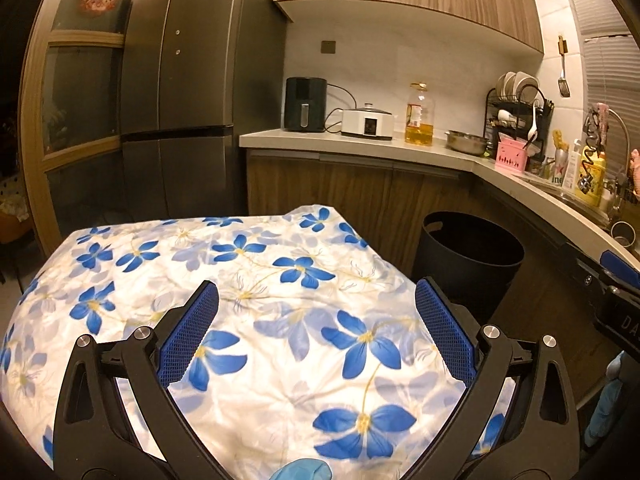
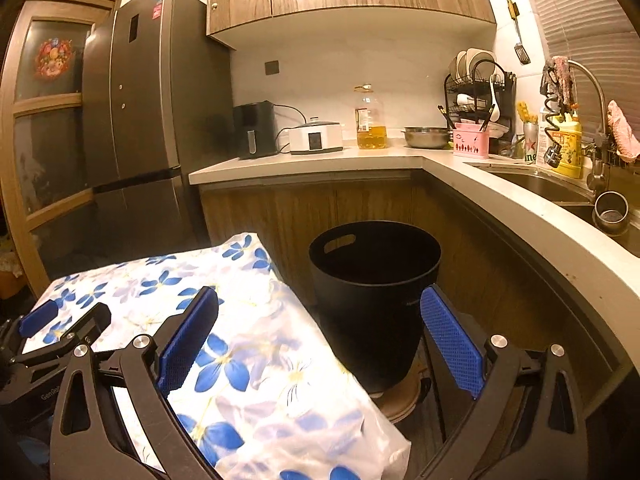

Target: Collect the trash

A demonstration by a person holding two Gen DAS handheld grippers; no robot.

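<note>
Trash itself is nowhere we can spot right now, so what we've got to go on is the black bin (image 2: 374,280) standing on the floor in the corner where the kitchen cabinets meet, and the flowered cloth (image 1: 256,320) spread over the tabletop next to it. The cloth looks bare in both views, no wrappers or scraps on it. That fits either everything already being dropped in the bin or the trash sitting somewhere out of frame, and we can't say which. The bin's inside is just dark, so whether anything lies in there is hidden from us. Bin sits ahead and to the right of the cloth, just past its right edge, upright with its mouth facing up. Our right claw (image 2: 320,340) is clearly the nearer one, hovering almost straight in front of the bin, spread wide with nothing between its blue pads. Our left claw (image 1: 316,336) hangs over the cloth, also wide open and holding nothing.
</note>
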